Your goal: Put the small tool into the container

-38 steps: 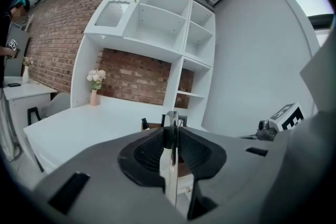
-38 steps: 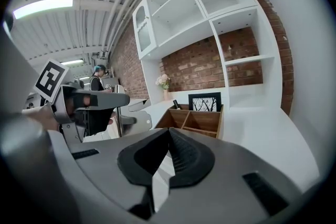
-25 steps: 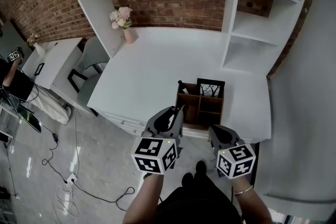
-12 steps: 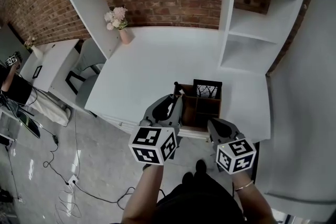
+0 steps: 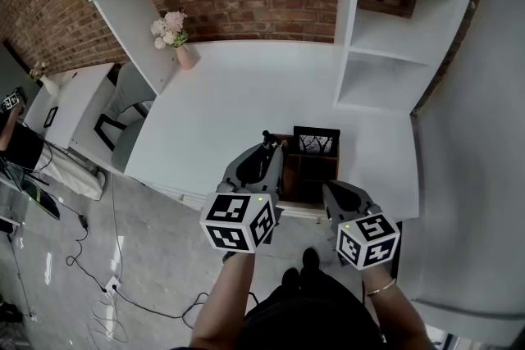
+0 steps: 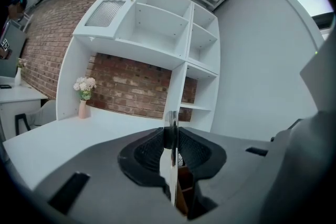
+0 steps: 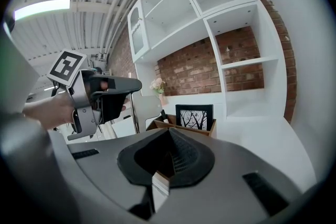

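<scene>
My left gripper (image 5: 264, 157) is shut on the small tool (image 5: 266, 140), a thin shiny metal rod with a black end that stands upright between the jaws (image 6: 170, 162). It hovers at the left edge of the wooden compartment container (image 5: 315, 173), which stands at the desk's front edge with a black-and-white picture card (image 5: 317, 143) in its back slot. My right gripper (image 5: 335, 194) is shut with nothing in it, just short of the container's front right. In the right gripper view the container (image 7: 169, 124) lies ahead, with the left gripper (image 7: 107, 98) to its left.
The white desk (image 5: 246, 106) runs back to a brick wall, with a pink vase of flowers (image 5: 179, 45) at the far left. White shelf compartments (image 5: 379, 61) rise at the right. A chair (image 5: 123, 106) and floor cables (image 5: 107, 283) lie to the left.
The left gripper has edged a little forward and up with the tool still in it, at the container's left edge. The right gripper has barely moved.
</scene>
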Tool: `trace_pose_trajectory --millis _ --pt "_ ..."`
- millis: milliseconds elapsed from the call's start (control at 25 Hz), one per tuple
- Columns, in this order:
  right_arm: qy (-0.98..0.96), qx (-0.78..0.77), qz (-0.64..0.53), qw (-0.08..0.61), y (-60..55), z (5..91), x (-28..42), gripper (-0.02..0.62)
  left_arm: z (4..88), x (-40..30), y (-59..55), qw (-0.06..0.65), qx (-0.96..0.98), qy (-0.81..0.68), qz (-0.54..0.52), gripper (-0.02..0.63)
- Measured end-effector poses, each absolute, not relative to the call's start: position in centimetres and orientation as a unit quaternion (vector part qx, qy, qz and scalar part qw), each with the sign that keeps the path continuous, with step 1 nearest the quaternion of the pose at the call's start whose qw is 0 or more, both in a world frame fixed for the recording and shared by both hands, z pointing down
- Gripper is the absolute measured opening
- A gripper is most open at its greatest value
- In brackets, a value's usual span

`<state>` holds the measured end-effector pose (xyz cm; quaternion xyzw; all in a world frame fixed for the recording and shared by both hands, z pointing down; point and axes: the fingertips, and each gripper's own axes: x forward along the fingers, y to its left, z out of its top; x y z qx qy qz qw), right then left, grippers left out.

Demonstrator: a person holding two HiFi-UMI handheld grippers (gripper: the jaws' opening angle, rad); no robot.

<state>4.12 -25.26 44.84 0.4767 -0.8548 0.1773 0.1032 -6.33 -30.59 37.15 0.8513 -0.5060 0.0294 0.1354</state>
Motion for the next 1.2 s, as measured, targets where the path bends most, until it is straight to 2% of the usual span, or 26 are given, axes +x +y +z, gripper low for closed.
trace_pose_trajectory --millis 1200 --pt "-0.849 0.483 0.185 0.107 -25.1 45.4 5.1 0.005 42.5 -6.0 -30.9 0.164 0.838 -0.518 0.048 0.086"
